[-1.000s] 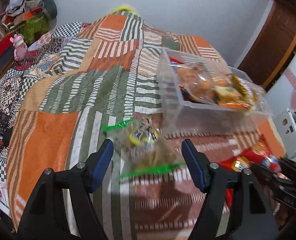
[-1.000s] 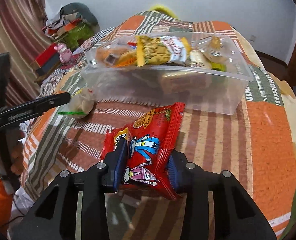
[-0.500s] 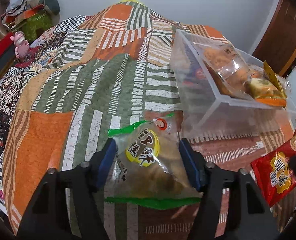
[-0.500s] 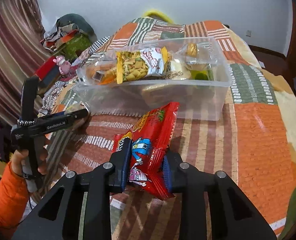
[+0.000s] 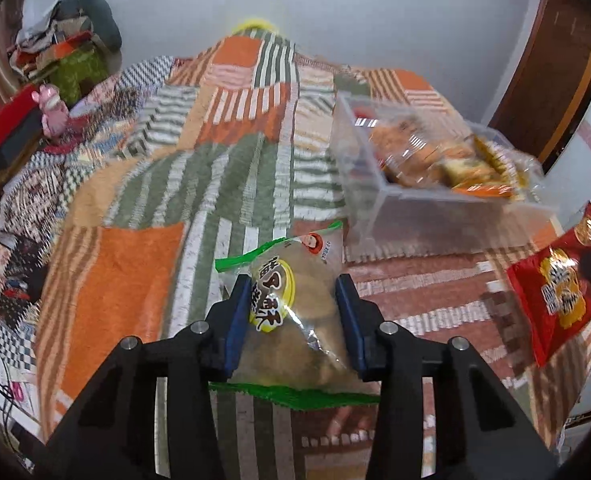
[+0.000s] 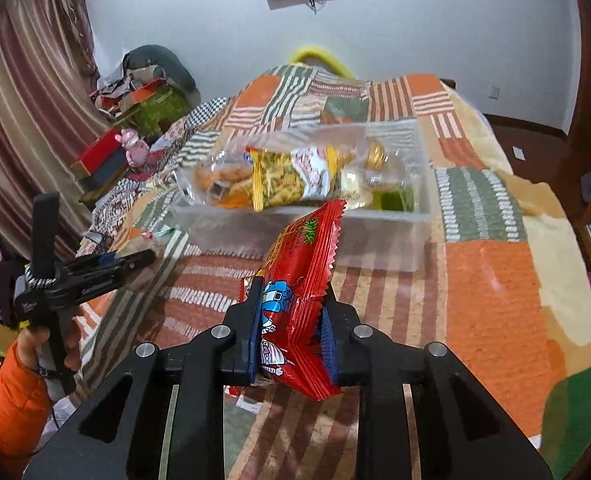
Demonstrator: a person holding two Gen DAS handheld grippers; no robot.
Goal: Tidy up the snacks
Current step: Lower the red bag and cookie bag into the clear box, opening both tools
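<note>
My left gripper [image 5: 293, 300] is shut on a clear snack bag with green edges and a yellow label [image 5: 295, 304], held over the patchwork bedspread [image 5: 135, 240]. My right gripper [image 6: 291, 320] is shut on a red snack packet [image 6: 299, 276], lifted above the bed; the packet also shows at the right of the left wrist view [image 5: 555, 284]. A clear plastic bin [image 6: 383, 236] full of snack bags stands ahead of both grippers; it shows at the right in the left wrist view [image 5: 375, 208]. The left gripper also shows in the right wrist view [image 6: 131, 258].
A pink toy [image 5: 53, 108] and a red box [image 5: 11, 120] sit at the far left beside the bed. A pile of clothes [image 6: 147, 80] lies by the wall. A brown door [image 5: 551, 92] stands at the right. Striped curtains [image 6: 23, 120] hang at left.
My left gripper has closed on the clear bag and lifted it. My right gripper has raised the red packet off the bedspread, toward the bin.
</note>
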